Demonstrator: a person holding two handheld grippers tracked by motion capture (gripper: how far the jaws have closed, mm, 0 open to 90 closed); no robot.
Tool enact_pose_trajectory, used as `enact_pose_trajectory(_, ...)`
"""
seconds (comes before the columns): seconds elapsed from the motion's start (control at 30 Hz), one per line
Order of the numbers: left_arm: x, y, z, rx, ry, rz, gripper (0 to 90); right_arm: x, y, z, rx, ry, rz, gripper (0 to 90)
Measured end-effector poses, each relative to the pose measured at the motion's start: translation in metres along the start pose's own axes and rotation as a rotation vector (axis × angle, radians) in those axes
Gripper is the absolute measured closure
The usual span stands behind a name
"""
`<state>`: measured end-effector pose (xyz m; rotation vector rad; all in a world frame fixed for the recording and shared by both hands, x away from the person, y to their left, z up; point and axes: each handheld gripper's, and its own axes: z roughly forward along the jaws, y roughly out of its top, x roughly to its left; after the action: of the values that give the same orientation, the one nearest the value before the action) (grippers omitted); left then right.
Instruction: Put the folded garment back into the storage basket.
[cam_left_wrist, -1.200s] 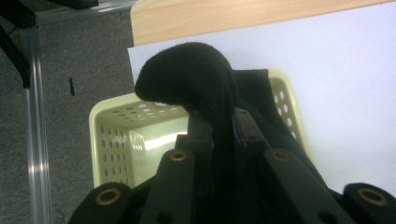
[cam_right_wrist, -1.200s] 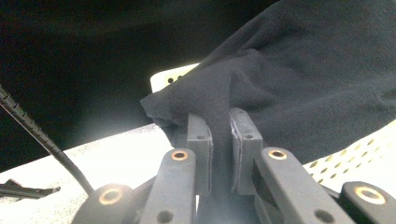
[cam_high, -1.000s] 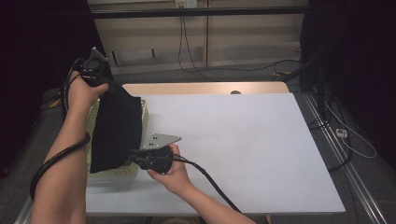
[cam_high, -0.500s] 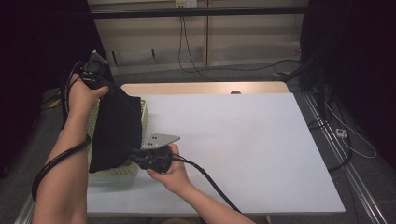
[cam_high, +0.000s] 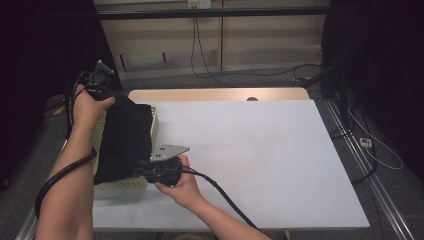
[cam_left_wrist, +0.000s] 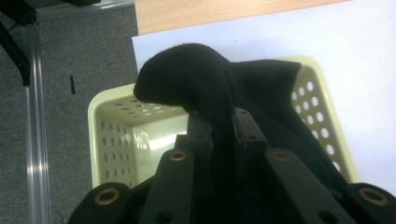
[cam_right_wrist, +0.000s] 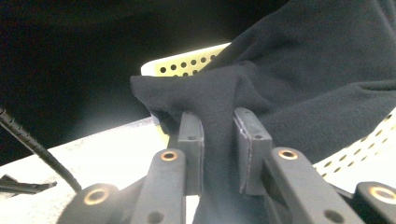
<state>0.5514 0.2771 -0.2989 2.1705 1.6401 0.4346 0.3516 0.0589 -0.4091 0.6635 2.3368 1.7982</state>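
**Black cloth held over the basket by both grippers**

I have the soft black fabric garment (cam_high: 125, 140) draped over the pale yellow perforated plastic basket (cam_high: 153, 122), which sits at the left edge of the white table top (cam_high: 260, 150). My left gripper (cam_high: 100, 80) is raised above the basket's far end; in the left gripper view its two jaws are clamped on a fold of the cloth (cam_left_wrist: 196, 79), which bunches up above the pads and hangs down into the basket (cam_left_wrist: 116, 126) below.

My right gripper (cam_high: 150, 170) lies low at the near end of the basket, pointing left towards it, its grey three-cornered plate on top. In the right gripper view a pinch of the same cloth (cam_right_wrist: 210, 98) stands between the two pads; the jaws have just been easing apart, yet the fabric fills the gap and both pads appear to touch it. The basket's rim (cam_right_wrist: 187, 63) shows just behind that fold.

The garment covers most of the basket's opening.
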Motion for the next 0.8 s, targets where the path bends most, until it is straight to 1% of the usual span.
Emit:
enact_pose_trajectory(0.03, 0.001, -0.001, 0.002, -0.005, -0.001, -0.003, 79.4, 0.0, 0.0, 0.001, 0.001, -0.003, -0.002, 70.3)
enact_pose_trajectory(0.07, 0.003, -0.003, 0.005, -0.024, -0.002, -0.016, 78.0, 0.0, 0.0, 0.002, 0.001, -0.004, -0.01, 66.5)
enact_pose_trajectory(0.1, 0.005, -0.005, 0.009, -0.042, 0.005, -0.021, 72.2, 0.0, 0.0, 0.002, 0.002, -0.006, -0.016, 59.3)
enact_pose_trajectory(0.13, 0.008, -0.008, 0.013, -0.043, 0.01, -0.032, 58.7, 0.0, 0.0, 0.003, 0.004, -0.008, -0.021, 50.1)
enact_pose_trajectory(0.17, 0.01, -0.01, 0.017, -0.032, 0.007, -0.026, 48.9, 0.001, 0.0, 0.003, 0.003, -0.019, -0.029, 43.7)
enact_pose_trajectory(0.23, 0.012, -0.015, 0.023, -0.005, 0.015, -0.013, 42.2, 0.001, 0.001, 0.001, 0.007, -0.029, -0.039, 34.5)
enact_pose_trajectory(0.3, 0.013, -0.019, 0.025, -0.014, -0.003, -0.014, 36.7, 0.001, 0.003, -0.003, 0.018, -0.017, -0.059, 29.4)
enact_pose_trajectory(0.33, 0.014, -0.02, 0.025, -0.022, -0.015, -0.022, 34.4, 0.001, 0.003, -0.006, 0.021, -0.021, -0.07, 28.1)
enact_pose_trajectory(0.37, 0.014, -0.021, 0.025, -0.014, -0.021, -0.026, 33.6, 0.001, 0.004, -0.009, 0.024, -0.03, -0.079, 27.8)
enact_pose_trajectory(0.4, 0.014, -0.022, 0.025, -0.007, -0.024, -0.022, 33.6, 0.0, 0.004, -0.012, 0.022, -0.035, -0.08, 27.3)
enact_pose_trajectory(0.43, 0.013, -0.023, 0.024, -0.003, -0.022, -0.018, 33.1, -0.002, 0.005, -0.014, 0.021, -0.04, -0.072, 26.6)
enact_pose_trajectory(0.47, 0.013, -0.024, 0.024, -0.005, -0.029, -0.016, 32.2, -0.004, 0.004, -0.017, 0.023, -0.045, -0.069, 26.3)
enact_pose_trajectory(0.53, 0.013, -0.026, 0.023, -0.008, -0.051, -0.016, 30.5, -0.008, 0.003, -0.024, 0.031, -0.054, -0.059, 25.6)
enact_pose_trajectory(0.57, 0.012, -0.027, 0.022, -0.006, -0.049, -0.013, 30.5, -0.009, 0.003, -0.027, 0.036, -0.061, -0.059, 25.5)
enact_pose_trajectory(0.6, 0.011, -0.028, 0.021, -0.002, -0.047, 0.002, 30.5, -0.012, 0.002, -0.031, 0.037, -0.069, -0.066, 25.5)
enact_pose_trajectory(0.7, 0.007, -0.033, 0.022, 0.0, -0.058, 0.01, 30.7, -0.019, -0.001, -0.044, 0.043, -0.096, -0.063, 25.2)
enact_pose_trajectory(0.8, 0.006, -0.039, 0.024, 0.015, -0.065, 0.016, 31.0, -0.028, -0.004, -0.056, 0.062, -0.122, -0.061, 24.9)
